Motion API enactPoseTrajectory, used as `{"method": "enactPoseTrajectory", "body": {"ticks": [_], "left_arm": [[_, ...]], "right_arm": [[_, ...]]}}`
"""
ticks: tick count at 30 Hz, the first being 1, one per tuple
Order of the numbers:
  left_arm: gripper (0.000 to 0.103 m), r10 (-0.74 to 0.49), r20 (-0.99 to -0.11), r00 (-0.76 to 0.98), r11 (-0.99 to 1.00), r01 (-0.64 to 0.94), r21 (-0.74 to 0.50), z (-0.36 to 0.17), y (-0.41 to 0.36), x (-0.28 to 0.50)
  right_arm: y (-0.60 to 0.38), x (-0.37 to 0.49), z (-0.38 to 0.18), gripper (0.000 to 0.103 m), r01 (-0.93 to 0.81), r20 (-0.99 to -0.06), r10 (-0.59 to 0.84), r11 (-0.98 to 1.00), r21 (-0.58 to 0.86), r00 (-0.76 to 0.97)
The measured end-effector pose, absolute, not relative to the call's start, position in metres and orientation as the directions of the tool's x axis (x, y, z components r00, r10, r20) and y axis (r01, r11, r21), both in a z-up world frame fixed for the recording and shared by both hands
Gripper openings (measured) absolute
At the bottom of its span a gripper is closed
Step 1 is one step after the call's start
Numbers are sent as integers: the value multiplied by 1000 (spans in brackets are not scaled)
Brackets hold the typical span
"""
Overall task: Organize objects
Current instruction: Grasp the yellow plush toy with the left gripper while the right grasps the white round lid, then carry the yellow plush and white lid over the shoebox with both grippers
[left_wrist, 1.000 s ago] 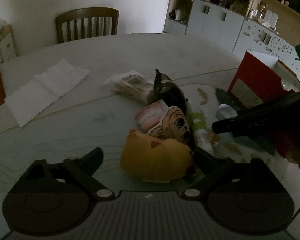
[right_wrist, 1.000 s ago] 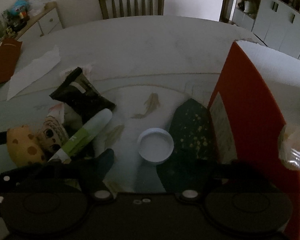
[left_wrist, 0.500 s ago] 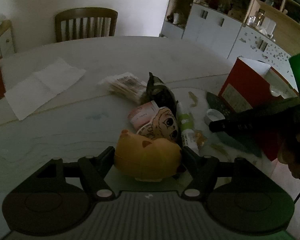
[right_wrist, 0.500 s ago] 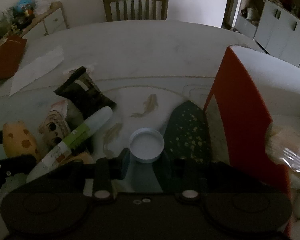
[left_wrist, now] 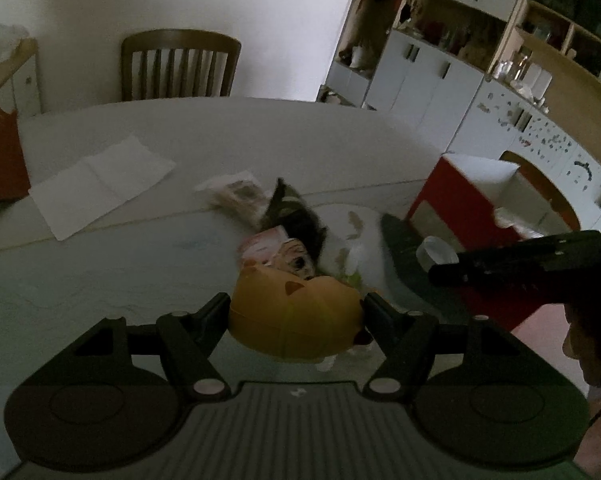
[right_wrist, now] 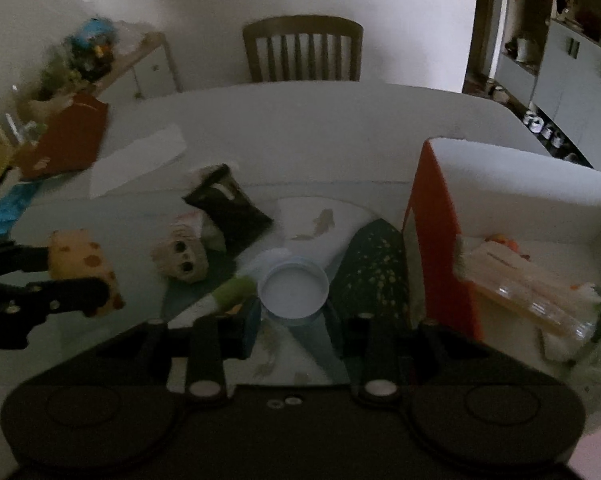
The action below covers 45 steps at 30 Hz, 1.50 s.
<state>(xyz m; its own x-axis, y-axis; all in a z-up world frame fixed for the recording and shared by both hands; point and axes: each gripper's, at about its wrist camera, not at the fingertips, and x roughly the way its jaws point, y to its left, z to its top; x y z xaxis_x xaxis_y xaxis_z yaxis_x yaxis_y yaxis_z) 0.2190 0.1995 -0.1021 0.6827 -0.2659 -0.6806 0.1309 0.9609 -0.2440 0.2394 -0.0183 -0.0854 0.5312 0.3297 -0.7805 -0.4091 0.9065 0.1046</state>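
Gripping a yellow plush toy [left_wrist: 294, 322] between its two black fingers, the left gripper [left_wrist: 296, 312] holds the toy slightly raised over the near edge of the table [left_wrist: 100, 272]. The toy is rounded, with orange-brown patches, and fills the whole gap between the fingers, one pressing each of its sides. In the right wrist view the same toy [right_wrist: 85, 267] appears at the far left, pinched by the left gripper [right_wrist: 60, 276] and apart from the other items.

Just beyond the toy lies a small heap toward the middle of the table: a big-eyed doll face [left_wrist: 296, 258], a pink-and-white packet [left_wrist: 262, 240], a dark foil pouch [left_wrist: 296, 216] and a clear wrapped packet [left_wrist: 236, 194]. A sheet of white paper [left_wrist: 100, 190] lies flat toward the table's far left.

The right gripper [right_wrist: 294, 320] hovers low over the table with its fingers moderately apart. A round white lid [right_wrist: 293, 294] rests on the table between and just ahead of the fingertips; whether they touch it cannot be told. A green-and-white tube [right_wrist: 230, 294] lies beside the lid on its left, its near end hidden behind the left finger.

A red box [right_wrist: 432, 240] with white inner walls stands at the table's right edge, open on top, with wrapped items inside. A wooden chair [right_wrist: 302, 48] stands behind the far edge.
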Motion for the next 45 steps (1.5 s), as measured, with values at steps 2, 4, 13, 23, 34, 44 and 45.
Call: {"method": "enactPoseTrajectory", "body": {"ticks": [2, 4, 13, 23, 34, 44, 45], "left_arm": [[72, -275, -675, 685, 959, 142, -247, -95, 193, 214], [72, -282, -673, 684, 957, 152, -246, -88, 185, 209], [72, -334, -657, 676, 942, 223, -249, -66, 142, 196], [72, -379, -645, 664, 925, 297, -238, -54, 83, 198], [72, -405, -642, 651, 911, 343, -226, -50, 14, 216], [73, -400, -635, 661, 908, 378, -178, -40, -48, 250], [73, -399, -632, 664, 908, 384, -170, -38, -54, 255]], "right_arm": [[-26, 232, -77, 34, -412, -774, 344, 904, 118, 532], [-35, 226, -69, 34, -414, -765, 357, 901, 131, 536], [-71, 205, -47, 34, -411, -733, 381, 899, 152, 563], [-123, 203, -40, 34, -378, -722, 365, 913, 154, 588], [-185, 217, -42, 34, -360, -720, 350, 921, 148, 600], [-237, 242, -50, 34, -350, -722, 343, 925, 148, 601], [-241, 244, -51, 34, -349, -723, 342, 925, 147, 601]]}}
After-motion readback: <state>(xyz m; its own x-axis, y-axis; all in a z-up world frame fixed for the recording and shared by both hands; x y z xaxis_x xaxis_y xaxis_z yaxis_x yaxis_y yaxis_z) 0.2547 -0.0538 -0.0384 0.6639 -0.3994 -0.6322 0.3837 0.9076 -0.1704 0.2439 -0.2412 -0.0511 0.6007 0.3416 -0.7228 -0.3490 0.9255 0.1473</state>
